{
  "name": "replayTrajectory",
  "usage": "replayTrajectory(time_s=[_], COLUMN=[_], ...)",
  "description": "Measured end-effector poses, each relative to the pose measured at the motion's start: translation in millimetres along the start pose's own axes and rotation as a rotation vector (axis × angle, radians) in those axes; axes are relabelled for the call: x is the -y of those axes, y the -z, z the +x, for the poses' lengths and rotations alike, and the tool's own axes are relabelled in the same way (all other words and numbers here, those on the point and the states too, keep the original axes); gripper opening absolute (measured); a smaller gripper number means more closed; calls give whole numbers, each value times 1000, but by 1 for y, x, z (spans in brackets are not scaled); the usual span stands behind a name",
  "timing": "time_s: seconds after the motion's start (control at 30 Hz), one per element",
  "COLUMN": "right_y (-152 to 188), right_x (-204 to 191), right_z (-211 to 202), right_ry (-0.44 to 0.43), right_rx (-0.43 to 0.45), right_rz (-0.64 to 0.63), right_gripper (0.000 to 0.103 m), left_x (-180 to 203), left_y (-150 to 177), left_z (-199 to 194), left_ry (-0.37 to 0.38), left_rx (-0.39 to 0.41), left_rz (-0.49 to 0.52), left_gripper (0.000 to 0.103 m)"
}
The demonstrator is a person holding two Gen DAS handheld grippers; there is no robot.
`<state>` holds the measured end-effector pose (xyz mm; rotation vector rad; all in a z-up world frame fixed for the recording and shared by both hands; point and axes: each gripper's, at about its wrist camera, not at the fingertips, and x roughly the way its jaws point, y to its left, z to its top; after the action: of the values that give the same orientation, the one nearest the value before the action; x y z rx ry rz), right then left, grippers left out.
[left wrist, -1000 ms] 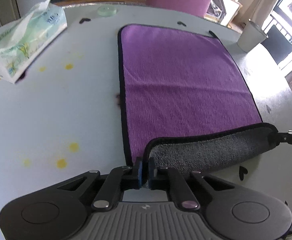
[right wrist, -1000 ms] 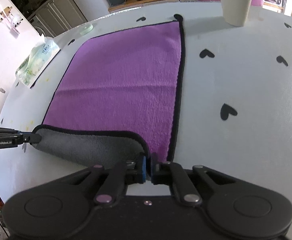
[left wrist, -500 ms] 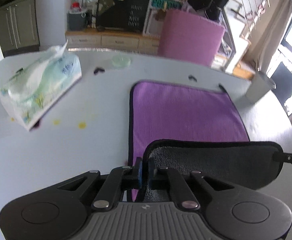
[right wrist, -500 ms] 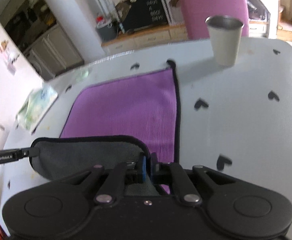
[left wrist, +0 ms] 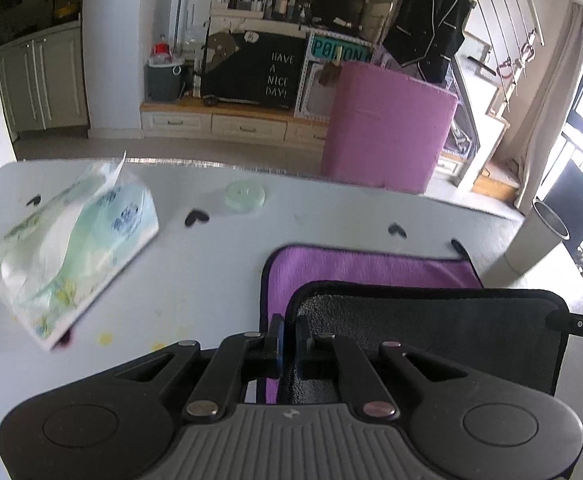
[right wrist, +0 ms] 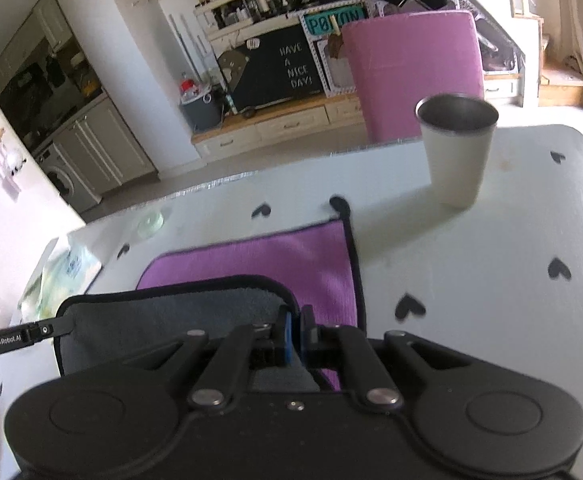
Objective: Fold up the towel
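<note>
A purple microfibre towel with grey underside and black trim (left wrist: 371, 268) lies on the white worktop (left wrist: 211, 264). Its near edge is lifted. The left gripper (left wrist: 287, 340) and right gripper (right wrist: 295, 336) each have jaws clamped on one near corner.

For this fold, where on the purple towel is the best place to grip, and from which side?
At the two near corners of the towel, approached from the near edge. The black-bound hem is thin and fits between the fingers. The left gripper and right gripper are each shut on a corner, holding the grey underside taut above the table.
</note>
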<state>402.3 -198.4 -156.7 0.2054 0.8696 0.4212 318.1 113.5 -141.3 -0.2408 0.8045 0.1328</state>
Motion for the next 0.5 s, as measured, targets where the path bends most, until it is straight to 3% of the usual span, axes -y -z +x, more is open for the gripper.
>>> replayTrajectory(time_s=[0.5], right_y=[-37], right_x=[-1], right_z=[29], right_ry=[36], right_rx=[115], right_rz=[27], right_gripper=[4], left_x=[12], left_y=[-35], left_z=[24], left_ry=[-8], left_rx=[133], left_rz=[-4], left_gripper=[5])
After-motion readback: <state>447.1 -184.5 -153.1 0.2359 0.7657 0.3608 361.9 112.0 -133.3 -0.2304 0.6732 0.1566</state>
